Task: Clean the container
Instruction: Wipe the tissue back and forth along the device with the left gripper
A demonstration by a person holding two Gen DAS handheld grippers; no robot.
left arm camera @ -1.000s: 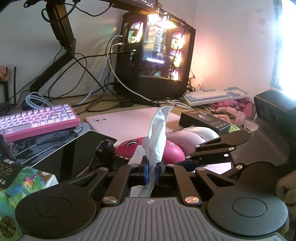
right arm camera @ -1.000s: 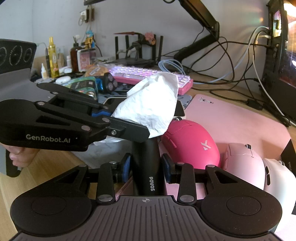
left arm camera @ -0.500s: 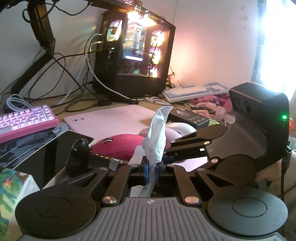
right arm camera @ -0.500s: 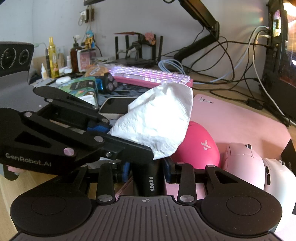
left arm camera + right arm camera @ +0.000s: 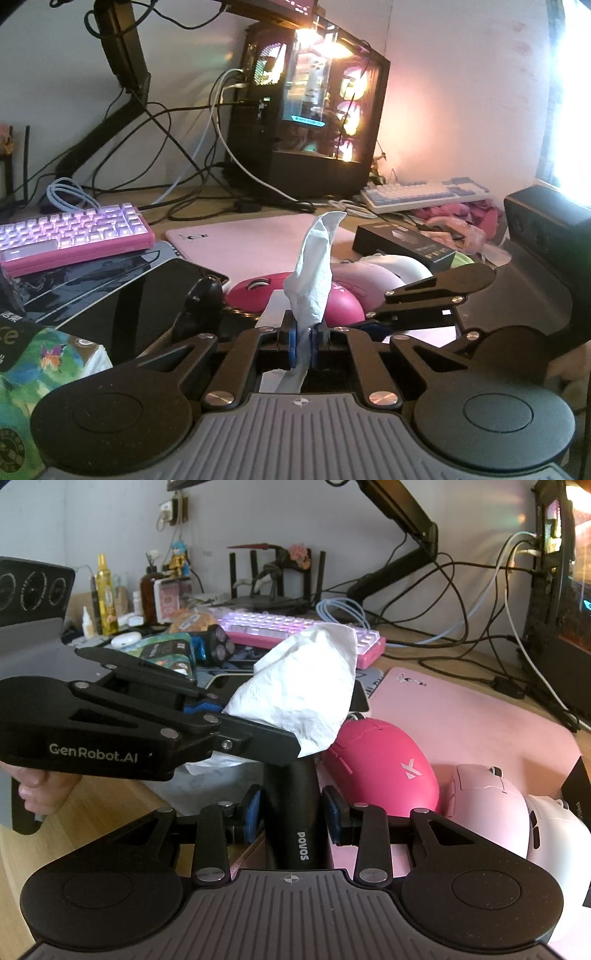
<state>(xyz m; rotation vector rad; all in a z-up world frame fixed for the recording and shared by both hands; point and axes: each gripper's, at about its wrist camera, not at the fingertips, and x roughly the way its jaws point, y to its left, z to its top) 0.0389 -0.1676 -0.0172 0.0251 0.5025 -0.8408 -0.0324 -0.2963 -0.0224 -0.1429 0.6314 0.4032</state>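
Wipe stroke: tissue drawn back off the container top.
Left gripper [image 5: 303, 338] pinches tissue [image 5: 299, 698], now retreated leftward; right gripper [image 5: 291, 821] clamps black POVOS container [image 5: 291, 805] upright, over the desk beside the magenta mouse [image 5: 380, 760].

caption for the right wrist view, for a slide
Right gripper clamps a black POVOS device while the left gripper brings a white tissue to its top, beside three mice.

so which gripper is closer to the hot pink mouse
Right. The right gripper, shut on the black POVOS container, sits directly beside the hot pink mouse. The left gripper, holding the tissue, is just beyond the container.
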